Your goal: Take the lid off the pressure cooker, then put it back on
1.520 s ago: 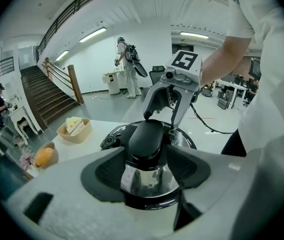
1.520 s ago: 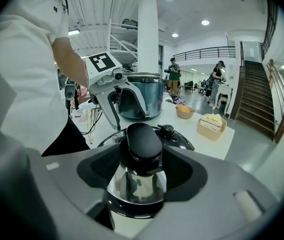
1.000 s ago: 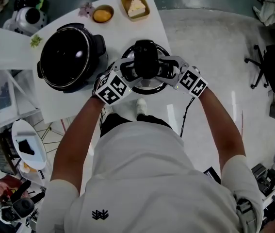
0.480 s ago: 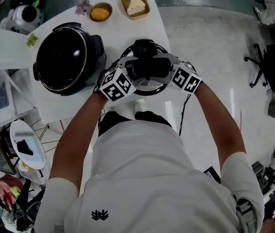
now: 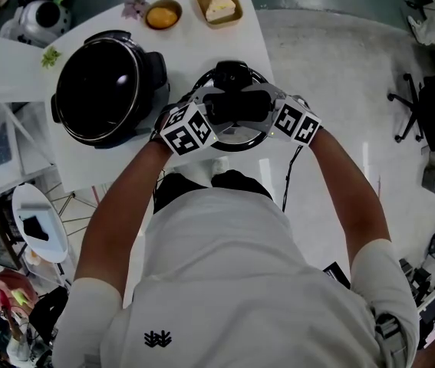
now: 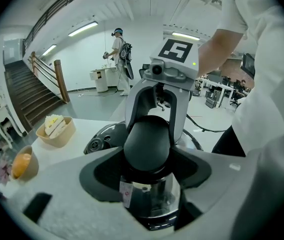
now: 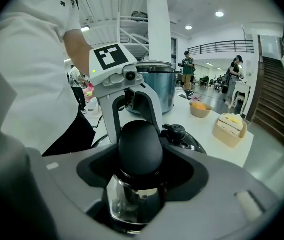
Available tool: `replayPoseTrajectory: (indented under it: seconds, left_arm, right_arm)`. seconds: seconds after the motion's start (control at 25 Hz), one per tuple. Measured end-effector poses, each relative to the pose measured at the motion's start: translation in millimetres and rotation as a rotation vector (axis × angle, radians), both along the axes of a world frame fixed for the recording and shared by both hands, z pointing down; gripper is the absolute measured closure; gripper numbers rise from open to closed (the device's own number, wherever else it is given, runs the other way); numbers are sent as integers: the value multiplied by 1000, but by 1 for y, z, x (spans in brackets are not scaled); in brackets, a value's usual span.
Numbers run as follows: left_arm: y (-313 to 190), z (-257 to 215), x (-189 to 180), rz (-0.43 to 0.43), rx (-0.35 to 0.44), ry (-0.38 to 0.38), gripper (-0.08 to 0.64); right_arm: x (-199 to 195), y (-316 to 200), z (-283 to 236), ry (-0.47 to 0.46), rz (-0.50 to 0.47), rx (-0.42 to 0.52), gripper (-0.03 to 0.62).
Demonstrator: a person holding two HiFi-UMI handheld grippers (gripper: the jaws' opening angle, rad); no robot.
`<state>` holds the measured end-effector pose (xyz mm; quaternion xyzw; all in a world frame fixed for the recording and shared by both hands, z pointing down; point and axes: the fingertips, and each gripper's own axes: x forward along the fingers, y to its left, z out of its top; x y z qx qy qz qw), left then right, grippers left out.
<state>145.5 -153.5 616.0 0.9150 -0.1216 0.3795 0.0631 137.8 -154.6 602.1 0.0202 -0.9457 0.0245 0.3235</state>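
Note:
The pressure cooker pot point(image 5: 98, 90) stands open on the white table point(image 5: 194, 48), its dark inside showing. Its round lid point(image 5: 236, 140) lies to the pot's right, near the table's front edge. The lid's black handle point(image 5: 232, 102) sits between both grippers, which meet it from opposite sides. My left gripper point(image 5: 215, 110) is shut on the handle point(image 6: 147, 144). My right gripper point(image 5: 255, 107) has the same handle point(image 7: 140, 146) between its jaws, which are closing slightly and hug it. Each gripper view shows the other gripper just beyond the handle.
At the table's far edge stand a bowl with an orange thing point(image 5: 163, 15) and a tray of cake point(image 5: 219, 6). A white round device point(image 5: 39, 14) sits far left. An office chair point(image 5: 432, 106) stands on the floor at right. People stand in the background point(image 7: 187, 66).
Both grippers have drawn in a little closer round the lid's handle. The lid stays in the same spot beside the open pot.

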Motion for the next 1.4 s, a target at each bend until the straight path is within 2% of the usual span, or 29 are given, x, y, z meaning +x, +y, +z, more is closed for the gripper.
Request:
replayPoseTrajectory:
  seconds: [0.32,0.68,1.0,1.4]
  left_arm:
    - [7,-8,1,4,2,1,279]
    - [19,-55,8,16,25,20,278]
    - [33,-117,6,16,41,47,278]
    - [46,-195,-19,-10,48,93,279]
  right_arm:
    - [1,7,-9,8,-7,-1,301]
    - [7,19,-55,-5,-10,7,301]
    - [5,34,-117,-30,-16,16,301]
    - [-21,49,-194,-53,-56,18,301]
